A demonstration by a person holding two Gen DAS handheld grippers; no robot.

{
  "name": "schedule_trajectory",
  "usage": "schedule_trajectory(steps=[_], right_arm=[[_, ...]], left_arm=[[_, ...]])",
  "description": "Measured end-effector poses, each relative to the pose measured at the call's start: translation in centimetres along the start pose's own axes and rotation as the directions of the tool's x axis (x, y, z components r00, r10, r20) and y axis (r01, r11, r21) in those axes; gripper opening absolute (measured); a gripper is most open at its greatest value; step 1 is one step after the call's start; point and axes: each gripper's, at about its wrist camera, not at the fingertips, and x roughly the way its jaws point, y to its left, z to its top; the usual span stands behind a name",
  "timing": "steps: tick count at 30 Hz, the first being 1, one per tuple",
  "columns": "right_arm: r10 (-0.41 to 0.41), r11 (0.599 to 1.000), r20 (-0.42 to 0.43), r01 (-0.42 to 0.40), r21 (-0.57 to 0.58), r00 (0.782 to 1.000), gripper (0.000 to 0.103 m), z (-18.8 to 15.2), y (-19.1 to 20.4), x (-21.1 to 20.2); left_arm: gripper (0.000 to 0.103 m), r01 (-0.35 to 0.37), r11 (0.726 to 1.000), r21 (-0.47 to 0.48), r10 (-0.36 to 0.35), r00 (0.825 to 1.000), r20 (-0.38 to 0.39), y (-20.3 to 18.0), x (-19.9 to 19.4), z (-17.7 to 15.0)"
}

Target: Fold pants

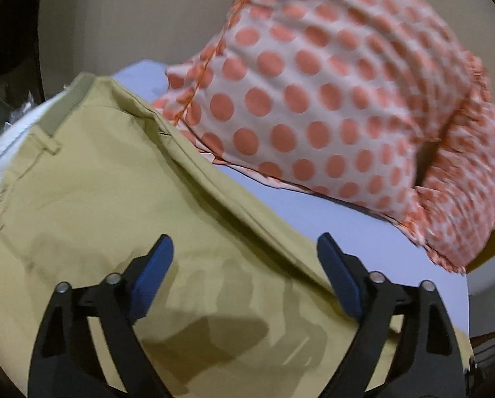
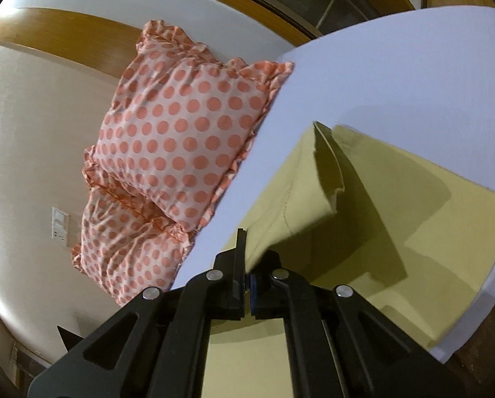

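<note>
Khaki pants [image 1: 121, 219] lie on a white bed sheet [image 1: 313, 209], waistband and a belt loop toward the upper left in the left wrist view. My left gripper [image 1: 245, 248] is open just above the cloth, its blue pads [image 1: 157, 265] spread wide and holding nothing. In the right wrist view my right gripper [image 2: 249, 265] is shut on a lifted fold of the pants [image 2: 293, 192], hem end raised off the sheet, while the rest of the pants [image 2: 446, 225] lies flat beneath.
Two pillows with orange dots [image 1: 330, 99] lean against the beige wall at the head of the bed; they also show in the right wrist view [image 2: 181, 132]. A wooden headboard [image 2: 65, 39] and a wall switch [image 2: 60, 222] are behind. The bed sheet's edge [image 2: 463, 348] is near.
</note>
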Motion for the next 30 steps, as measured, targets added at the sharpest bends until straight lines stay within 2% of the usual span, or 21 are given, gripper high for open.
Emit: schedule_trajectory(steps=[1,3,4,5,6,7,9,13,15,17,21,23,25,30], right_arm=[[0.008,1.000,0.001,-0.008,-0.006,1.000,0.002,0.2,0.2,-0.1],[0.014,1.000,0.005,-0.014,-0.014,1.000,0.002,0.3,0.5,-0.2],[0.019,1.000,0.008,-0.018,-0.018,1.000,0.002,0.4,0.4,-0.2],[0.021,1.000,0.010,-0.020,-0.020,1.000,0.002,0.5,0.5,-0.1],[0.023,1.000,0.013,-0.022,-0.021,1.000,0.002,0.6,0.4,0.0],[0.022,1.000,0.016,-0.022,-0.022,1.000,0.002,0.6,0.4,0.1],[0.020,0.999,0.026,-0.020,-0.026,0.999,0.002,1.0,0.3,0.2],[0.045,0.999,0.072,-0.043,-0.030,0.996,0.002,1.5,0.5,-1.8],[0.050,0.998,0.087,-0.047,-0.037,0.995,0.002,1.5,0.3,-3.2],[0.018,0.999,0.093,-0.014,-0.044,0.995,0.002,1.0,-0.2,-4.3],[-0.052,0.998,0.085,0.055,-0.031,0.995,0.002,-0.2,-2.0,-5.2],[-0.077,0.997,0.073,0.078,-0.013,0.994,0.002,-0.6,-3.1,-5.4],[-0.105,0.994,0.069,0.105,-0.003,0.992,0.002,-0.9,-4.0,-5.5],[-0.141,0.990,0.069,0.141,-0.002,0.988,0.002,-1.4,-5.0,-5.6]], left_arm=[[0.080,-0.024,1.000,0.000,0.024,0.999,-0.024,0.0,1.2,0.6],[0.067,-0.086,0.996,-0.014,0.085,0.994,-0.072,0.2,3.8,1.8],[0.048,-0.104,0.994,-0.026,0.101,0.991,-0.088,0.4,4.7,2.2],[0.022,-0.113,0.993,-0.040,0.109,0.989,-0.099,0.9,5.6,2.5],[0.013,-0.127,0.991,-0.046,0.122,0.989,-0.085,1.2,5.6,2.7],[0.008,-0.102,0.993,-0.059,0.098,0.992,-0.075,1.5,5.3,2.8],[0.006,-0.062,0.995,-0.074,0.060,0.998,-0.026,2.1,2.8,2.3],[0.006,0.023,0.999,-0.038,-0.019,0.995,0.102,4.0,-6.4,-1.4],[0.008,0.035,0.999,-0.016,-0.032,0.988,0.150,5.7,-11.2,-5.0],[0.011,0.003,1.000,0.002,-0.003,0.988,0.156,7.4,-14.3,-9.5],[0.011,-0.034,0.999,-0.041,0.038,0.994,0.106,10.5,-15.4,-16.1],[0.011,-0.001,0.996,-0.088,0.007,0.997,0.072,11.8,-15.1,-18.3],[0.010,0.022,0.993,-0.113,-0.014,0.997,0.070,12.9,-15.2,-19.4],[0.010,0.019,0.997,-0.075,-0.012,0.995,0.097,12.7,-15.6,-20.2]])
